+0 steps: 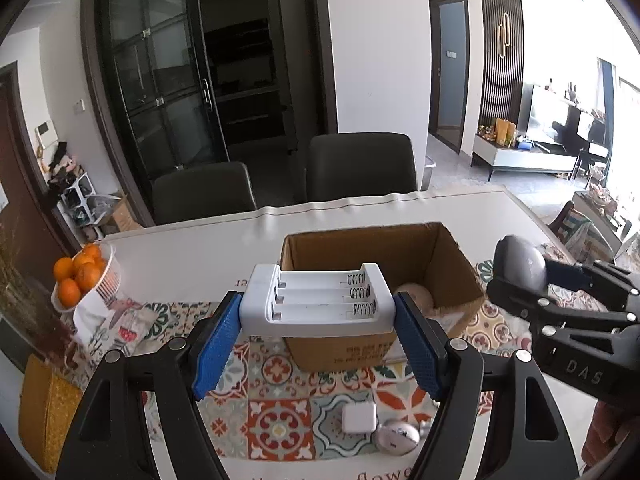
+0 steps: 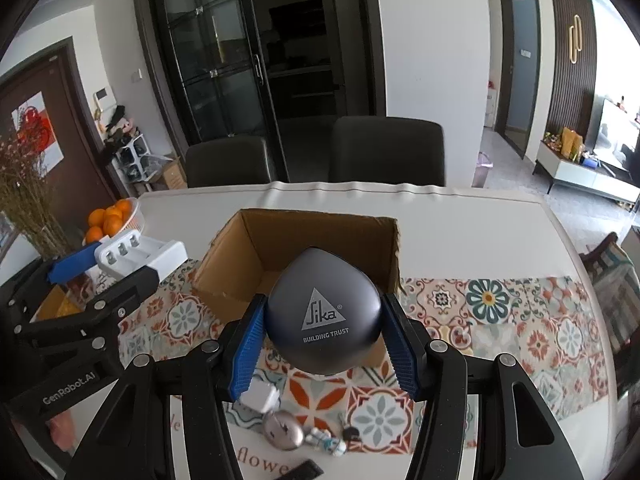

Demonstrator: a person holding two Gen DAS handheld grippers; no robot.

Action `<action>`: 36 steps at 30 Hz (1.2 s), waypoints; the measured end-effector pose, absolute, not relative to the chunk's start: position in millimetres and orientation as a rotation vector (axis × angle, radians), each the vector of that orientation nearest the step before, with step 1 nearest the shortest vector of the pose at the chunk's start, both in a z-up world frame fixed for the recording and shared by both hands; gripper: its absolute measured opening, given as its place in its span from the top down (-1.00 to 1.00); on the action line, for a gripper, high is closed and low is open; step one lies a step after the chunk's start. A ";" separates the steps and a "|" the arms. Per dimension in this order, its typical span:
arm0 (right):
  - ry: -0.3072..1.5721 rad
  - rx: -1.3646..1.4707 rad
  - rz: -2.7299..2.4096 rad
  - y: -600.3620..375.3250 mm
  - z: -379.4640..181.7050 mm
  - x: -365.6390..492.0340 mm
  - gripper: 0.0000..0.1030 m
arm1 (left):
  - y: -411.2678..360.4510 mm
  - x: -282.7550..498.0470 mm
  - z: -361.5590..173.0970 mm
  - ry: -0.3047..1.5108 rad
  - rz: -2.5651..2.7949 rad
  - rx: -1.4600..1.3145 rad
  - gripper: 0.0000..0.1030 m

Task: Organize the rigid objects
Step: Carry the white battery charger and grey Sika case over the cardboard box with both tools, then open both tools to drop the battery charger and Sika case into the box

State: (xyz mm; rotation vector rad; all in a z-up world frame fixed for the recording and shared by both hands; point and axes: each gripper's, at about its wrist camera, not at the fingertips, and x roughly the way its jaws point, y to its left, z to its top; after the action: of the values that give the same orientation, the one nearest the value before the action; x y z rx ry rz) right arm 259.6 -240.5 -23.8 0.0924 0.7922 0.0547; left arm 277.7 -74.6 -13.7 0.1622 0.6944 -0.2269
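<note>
Currently, in the left wrist view, the left gripper (image 1: 318, 334) pinches a white battery charger (image 1: 318, 300) between its blue pads (image 1: 214, 344), held above the near wall of the open cardboard box (image 1: 384, 264). A pale round item (image 1: 416, 296) lies inside the box. On the patterned table runner (image 1: 280, 424) below sit a white square adapter (image 1: 359, 417) and a silver round object (image 1: 396, 438), just beside each other. A bowl of oranges (image 1: 86, 276) stands at far left. The right gripper (image 1: 516, 280) enters from the right, clamped on a grey rounded case (image 1: 520, 264) beside the box's right wall.

In the right wrist view, the right gripper (image 2: 323, 336) clamps the grey rounded case (image 2: 324, 320), marked "Sika Building Trust", over the box's near edge (image 2: 320, 248). The left gripper (image 2: 108, 268) with the charger (image 2: 140, 256) is at left, near the box's left wall. Below lie the adapter (image 2: 260, 396), the silver object (image 2: 282, 430), a small figurine (image 2: 326, 442) and a dark key fob (image 2: 352, 434).
</note>
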 end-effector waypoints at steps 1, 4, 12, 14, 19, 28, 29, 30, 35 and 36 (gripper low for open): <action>0.801 0.099 0.059 -242.3 -24.3 265.5 -0.09 | -76.4 285.2 -12.2 0.703 -0.228 0.161 -0.46; 0.821 0.114 0.065 -247.4 -23.6 282.7 -0.09 | -81.8 302.9 -9.5 0.722 -0.236 0.161 -0.46; 0.882 0.126 0.063 -259.7 -22.8 326.3 -0.09 | -96.3 348.8 -11.0 0.816 -0.241 0.172 -0.47; 0.905 0.129 0.063 -262.4 -25.5 336.6 -0.09 | -100.6 361.6 -14.6 0.856 -0.248 0.167 -0.47; 0.943 0.151 0.051 -265.5 -32.0 351.4 -0.09 | -109.8 388.5 -26.9 0.943 -0.247 0.169 -0.47; 0.973 0.145 0.048 -262.8 -40.3 363.8 -0.09 | -107.1 396.0 -36.2 0.952 -0.200 0.174 -0.73; 0.975 0.141 0.051 -261.1 -40.9 364.4 -0.09 | -103.8 394.0 -35.3 0.944 -0.185 0.175 -0.79; 0.977 0.136 0.055 -258.8 -41.7 365.3 -0.09 | -100.1 392.1 -34.4 0.938 -0.165 0.176 -0.82; 0.986 0.119 0.078 -246.4 -44.3 371.5 -0.14 | -78.3 383.4 -28.7 0.903 -0.087 0.178 -0.88; 0.984 0.115 0.080 -243.2 -43.9 372.2 -0.28 | -73.7 380.8 -27.3 0.896 -0.071 0.176 -0.88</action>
State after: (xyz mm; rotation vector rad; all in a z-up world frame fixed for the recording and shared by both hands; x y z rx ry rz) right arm 372.2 -243.2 -43.9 0.1154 0.9835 0.0797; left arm 380.8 -73.7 -27.3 0.1759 0.8963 -0.0713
